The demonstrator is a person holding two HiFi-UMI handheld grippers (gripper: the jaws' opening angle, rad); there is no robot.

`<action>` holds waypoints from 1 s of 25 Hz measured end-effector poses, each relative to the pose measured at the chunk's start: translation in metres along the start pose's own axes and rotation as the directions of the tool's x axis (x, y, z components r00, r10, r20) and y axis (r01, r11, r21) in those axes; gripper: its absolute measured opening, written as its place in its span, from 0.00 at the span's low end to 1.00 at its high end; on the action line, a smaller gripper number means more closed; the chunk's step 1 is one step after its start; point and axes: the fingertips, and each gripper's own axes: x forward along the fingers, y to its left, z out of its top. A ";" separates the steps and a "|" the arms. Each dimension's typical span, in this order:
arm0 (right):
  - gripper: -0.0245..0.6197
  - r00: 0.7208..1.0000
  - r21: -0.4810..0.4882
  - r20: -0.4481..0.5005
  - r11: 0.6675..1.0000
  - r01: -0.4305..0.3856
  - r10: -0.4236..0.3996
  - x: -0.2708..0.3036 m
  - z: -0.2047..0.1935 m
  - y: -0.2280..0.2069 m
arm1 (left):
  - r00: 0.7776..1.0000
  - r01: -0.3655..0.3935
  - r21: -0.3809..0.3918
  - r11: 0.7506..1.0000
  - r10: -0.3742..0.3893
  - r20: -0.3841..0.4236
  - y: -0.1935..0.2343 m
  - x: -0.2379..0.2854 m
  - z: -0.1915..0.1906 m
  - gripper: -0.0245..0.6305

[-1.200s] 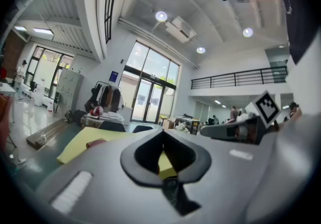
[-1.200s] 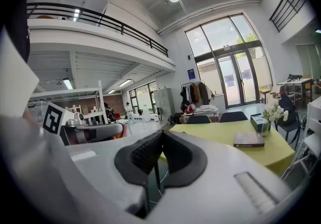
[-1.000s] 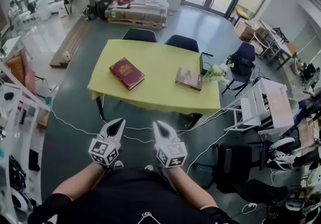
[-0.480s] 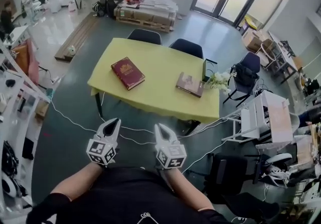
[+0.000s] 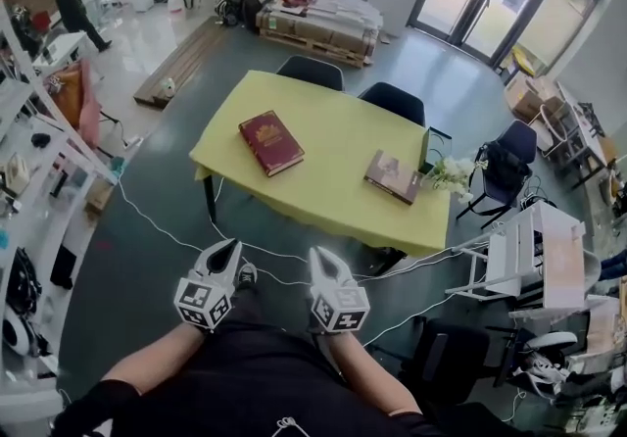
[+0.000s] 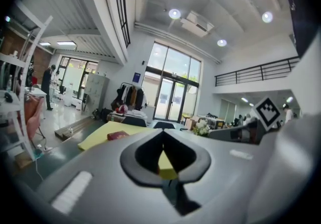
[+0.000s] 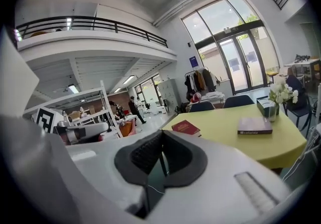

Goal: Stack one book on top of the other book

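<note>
A red book (image 5: 271, 142) lies on the left part of the yellow table (image 5: 333, 180). A brown book (image 5: 395, 176) lies apart from it, toward the table's right end. Both grippers hang well short of the table, over the dark floor. My left gripper (image 5: 229, 248) is shut and holds nothing. My right gripper (image 5: 318, 256) is shut and empty too. The right gripper view shows the red book (image 7: 185, 127) and the brown book (image 7: 254, 125) far ahead. In the left gripper view the red book (image 6: 118, 135) lies on the table beyond the closed jaws.
Two dark chairs (image 5: 312, 72) stand at the table's far side, another chair (image 5: 502, 164) at its right end. A vase of white flowers (image 5: 454, 170) and a small box sit at the right end. White cables (image 5: 157, 224) trail over the floor. Shelving (image 5: 39, 190) lines the left.
The view has swung, so the table now sits further right and lower in the head view. Both grippers have sunk a little and stay shut.
</note>
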 end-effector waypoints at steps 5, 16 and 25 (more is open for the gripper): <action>0.04 0.999 -0.018 0.029 1.000 -0.022 0.022 0.036 0.021 -0.006 | 1.000 -0.010 -0.012 1.000 0.010 0.003 0.030 0.031 0.006 0.05; 0.04 0.994 -0.024 0.027 0.994 0.104 -0.104 0.137 0.086 -0.079 | 0.992 0.123 -0.015 0.992 -0.123 -0.005 0.087 0.192 0.057 0.05; 0.04 0.987 -0.003 0.101 0.992 0.127 -0.126 0.266 0.158 -0.110 | 0.976 0.219 0.007 0.976 -0.219 0.001 0.162 0.319 0.110 0.05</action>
